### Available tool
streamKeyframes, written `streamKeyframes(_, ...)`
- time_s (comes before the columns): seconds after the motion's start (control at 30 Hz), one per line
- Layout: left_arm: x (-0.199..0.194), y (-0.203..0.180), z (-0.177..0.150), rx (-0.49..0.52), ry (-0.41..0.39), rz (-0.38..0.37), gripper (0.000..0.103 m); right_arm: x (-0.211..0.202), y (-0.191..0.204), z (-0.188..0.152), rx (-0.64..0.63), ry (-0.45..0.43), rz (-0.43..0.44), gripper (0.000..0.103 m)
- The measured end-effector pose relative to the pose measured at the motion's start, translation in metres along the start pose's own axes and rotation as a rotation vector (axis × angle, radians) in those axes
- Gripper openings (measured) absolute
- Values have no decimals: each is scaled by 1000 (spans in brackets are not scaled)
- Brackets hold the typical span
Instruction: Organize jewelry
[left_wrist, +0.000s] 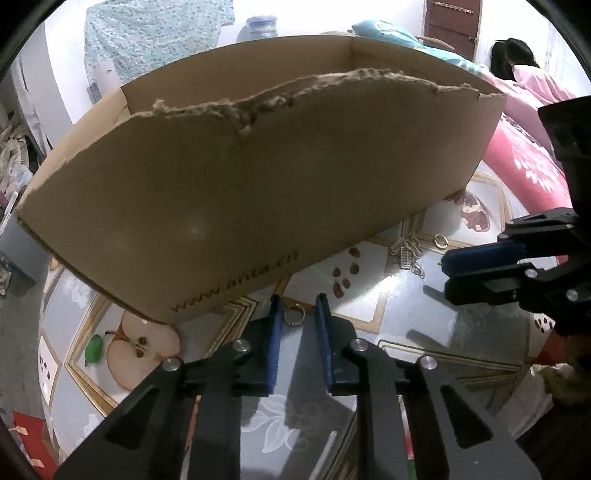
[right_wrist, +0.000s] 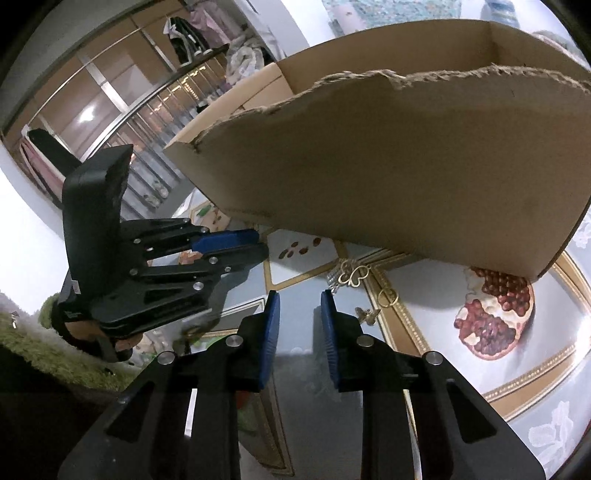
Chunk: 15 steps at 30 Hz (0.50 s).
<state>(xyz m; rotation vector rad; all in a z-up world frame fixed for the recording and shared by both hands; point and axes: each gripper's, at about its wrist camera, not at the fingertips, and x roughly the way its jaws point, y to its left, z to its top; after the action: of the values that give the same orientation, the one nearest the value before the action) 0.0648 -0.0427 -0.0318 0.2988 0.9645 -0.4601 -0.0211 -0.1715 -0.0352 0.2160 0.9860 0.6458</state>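
Two grippers work over a fruit-patterned tablecloth in front of a torn cardboard box. The left gripper has its blue pads narrowed around a small gold ring lying on the cloth; whether the pads press it I cannot tell. The right gripper stands slightly apart with nothing between its pads, near a heap of chain jewelry, another ring and a small earring beside the box
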Motion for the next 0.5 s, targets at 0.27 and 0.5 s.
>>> streamKeyframes(0.27, 1, 0, 5, -5, 6, 3, 10, -1, -9, 3, 9, -6, 14, 19)
streamKeyframes(0.5, -4, -3, 1, -15, 3, -13, 10, -11, -8, 2, -14, -19, -21, 19)
